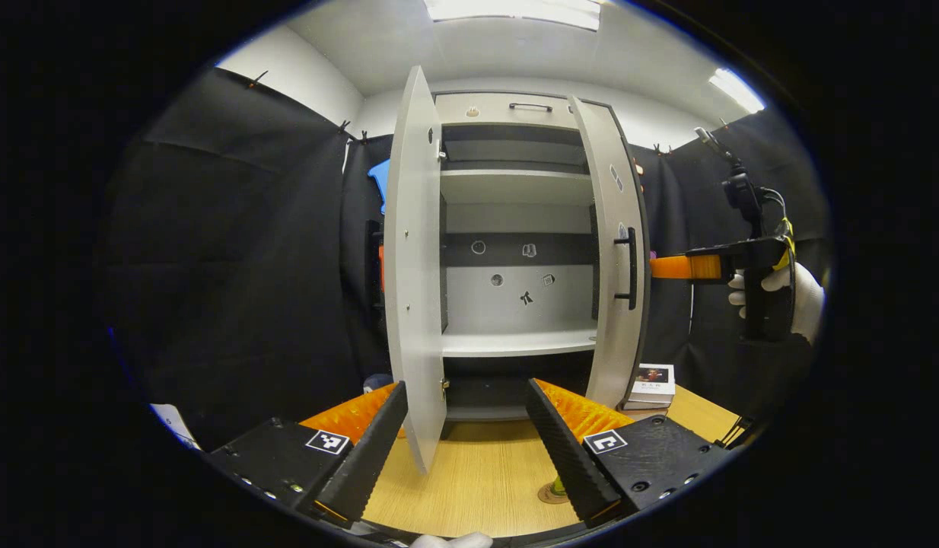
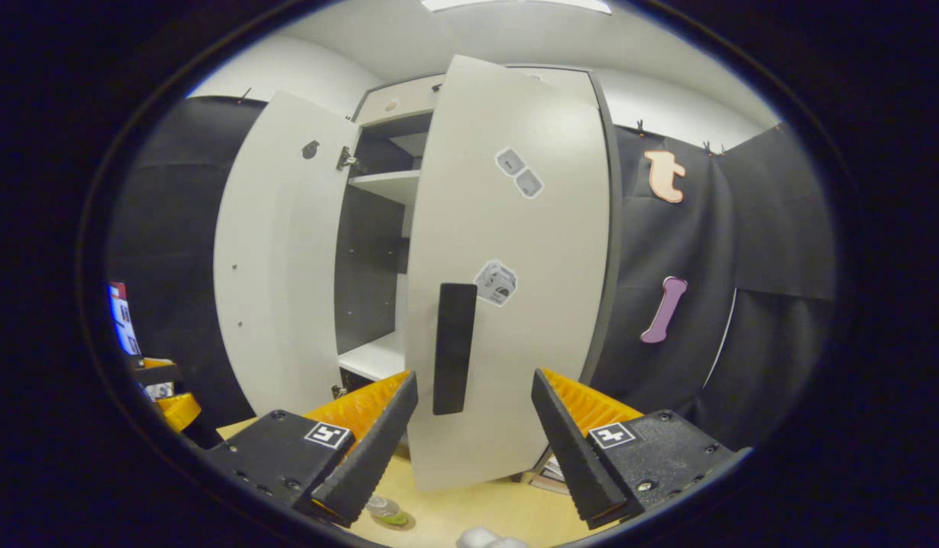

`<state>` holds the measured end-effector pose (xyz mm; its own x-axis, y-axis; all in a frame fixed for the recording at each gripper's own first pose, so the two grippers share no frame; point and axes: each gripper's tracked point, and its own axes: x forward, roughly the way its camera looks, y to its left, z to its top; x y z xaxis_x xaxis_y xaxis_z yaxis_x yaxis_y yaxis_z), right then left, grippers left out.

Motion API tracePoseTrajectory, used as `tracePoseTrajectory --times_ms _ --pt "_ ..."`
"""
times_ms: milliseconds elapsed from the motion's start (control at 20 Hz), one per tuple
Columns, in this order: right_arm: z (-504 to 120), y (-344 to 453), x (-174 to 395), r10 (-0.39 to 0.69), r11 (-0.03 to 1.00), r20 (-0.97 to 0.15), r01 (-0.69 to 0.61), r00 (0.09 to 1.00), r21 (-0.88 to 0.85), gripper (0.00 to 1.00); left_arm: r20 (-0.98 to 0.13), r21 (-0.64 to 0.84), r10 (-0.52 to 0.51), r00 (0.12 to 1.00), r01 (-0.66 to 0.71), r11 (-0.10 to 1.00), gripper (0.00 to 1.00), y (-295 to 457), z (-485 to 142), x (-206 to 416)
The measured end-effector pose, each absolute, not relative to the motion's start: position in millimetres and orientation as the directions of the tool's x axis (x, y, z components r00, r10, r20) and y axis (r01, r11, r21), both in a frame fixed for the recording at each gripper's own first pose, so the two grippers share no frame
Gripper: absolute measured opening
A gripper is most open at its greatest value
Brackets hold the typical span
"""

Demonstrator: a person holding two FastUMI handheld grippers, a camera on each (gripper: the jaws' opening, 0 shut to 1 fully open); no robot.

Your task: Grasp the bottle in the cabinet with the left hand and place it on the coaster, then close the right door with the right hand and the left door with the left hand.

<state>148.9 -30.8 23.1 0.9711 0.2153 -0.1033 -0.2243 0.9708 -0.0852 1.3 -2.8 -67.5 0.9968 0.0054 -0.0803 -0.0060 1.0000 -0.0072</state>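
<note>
We are closing the right door [image 2: 507, 274]: right tongs [image 2: 473, 426] spread empty before it, left tongs [image 1: 466, 438] released; next, push it shut.

place: recording booth, likely a lab | black cloth [image 1: 233, 251] walls at 9 and 3 o'clock | cabinet [image 1: 515, 228] at 12 | ceiling lights [image 1: 515, 9]
</note>
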Motion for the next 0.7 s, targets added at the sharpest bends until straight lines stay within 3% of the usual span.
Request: tracePoseTrajectory --times_ms 700 --pt "-46 -37 85 0.12 0.99 -0.236 -0.133 0.964 -0.042 1.0 -0.062 -0.032 0.011 0.998 -0.013 0.999 0.96 68 -57 28"
